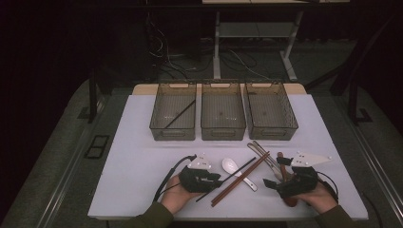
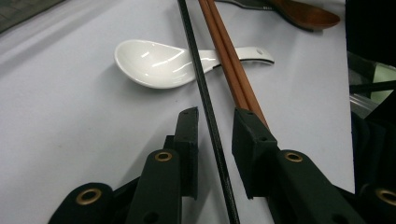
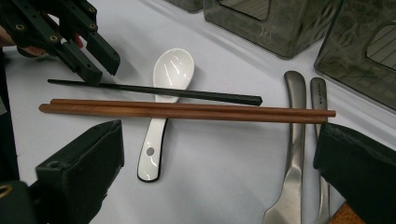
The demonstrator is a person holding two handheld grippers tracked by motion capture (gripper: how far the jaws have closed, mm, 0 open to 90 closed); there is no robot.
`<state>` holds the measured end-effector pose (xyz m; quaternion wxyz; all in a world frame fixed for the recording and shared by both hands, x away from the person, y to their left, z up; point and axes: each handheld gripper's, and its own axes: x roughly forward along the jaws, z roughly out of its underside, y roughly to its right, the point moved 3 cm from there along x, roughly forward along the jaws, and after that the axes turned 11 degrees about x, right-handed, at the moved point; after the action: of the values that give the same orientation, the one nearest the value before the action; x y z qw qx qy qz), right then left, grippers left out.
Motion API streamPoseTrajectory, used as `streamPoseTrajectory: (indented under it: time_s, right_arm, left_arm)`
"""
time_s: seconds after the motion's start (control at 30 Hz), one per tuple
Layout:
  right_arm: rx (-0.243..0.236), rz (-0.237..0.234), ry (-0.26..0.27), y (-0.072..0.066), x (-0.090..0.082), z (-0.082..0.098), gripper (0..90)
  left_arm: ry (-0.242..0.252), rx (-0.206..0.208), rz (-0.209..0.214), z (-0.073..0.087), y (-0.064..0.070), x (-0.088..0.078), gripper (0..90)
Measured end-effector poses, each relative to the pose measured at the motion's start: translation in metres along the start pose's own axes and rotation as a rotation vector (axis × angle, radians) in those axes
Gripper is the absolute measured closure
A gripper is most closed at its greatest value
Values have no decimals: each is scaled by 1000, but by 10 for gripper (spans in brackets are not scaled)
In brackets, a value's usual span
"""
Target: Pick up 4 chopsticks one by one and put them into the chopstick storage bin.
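A black chopstick (image 1: 233, 175) (image 2: 201, 74) lies slanted on the white table (image 1: 138, 156), across a white ceramic spoon (image 1: 230, 165) (image 2: 149, 63). Two brown chopsticks (image 1: 240, 179) (image 2: 226, 56) lie right beside it. My left gripper (image 1: 216, 183) (image 2: 215, 116) straddles the black chopstick's near end, its jaws narrow, with a small gap on each side of the stick. In the right gripper view that left gripper (image 3: 88, 60) hovers over the stick's end (image 3: 60, 82). My right gripper (image 1: 273, 184) (image 3: 219, 140) points left, jaws wide, with nothing between them.
Three clear bins stand in a row at the back: the left one (image 1: 173, 127) holds a black chopstick (image 1: 180, 114), beside the middle (image 1: 223, 128) and right (image 1: 273, 128) bins. Metal utensils (image 1: 263, 154) (image 3: 294, 116) and a wooden spoon (image 1: 280, 159) (image 2: 306, 14) lie by the right gripper.
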<state>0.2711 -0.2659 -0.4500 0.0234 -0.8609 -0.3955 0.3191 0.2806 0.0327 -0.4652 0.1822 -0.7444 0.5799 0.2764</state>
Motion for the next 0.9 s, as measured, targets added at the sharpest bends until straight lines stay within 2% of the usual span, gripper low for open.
streamPoseTrajectory:
  time_s: [0.3, 0.4, 0.63, 0.9]
  right_arm:
    - [1, 0, 0, 0, 0, 0, 16]
    - [1, 0, 0, 0, 0, 0, 16]
    - [1, 0, 0, 0, 0, 0, 16]
    - [0, 0, 0, 0, 0, 0, 16]
  left_arm:
    - [-49, 22, 0, 3, 2, 8, 707]
    - [-46, 20, -3, 3, 2, 9, 713]
    - [-55, 32, -32, 3, 2, 9, 781]
    - [-63, 14, -48, 2, 1, 9, 844]
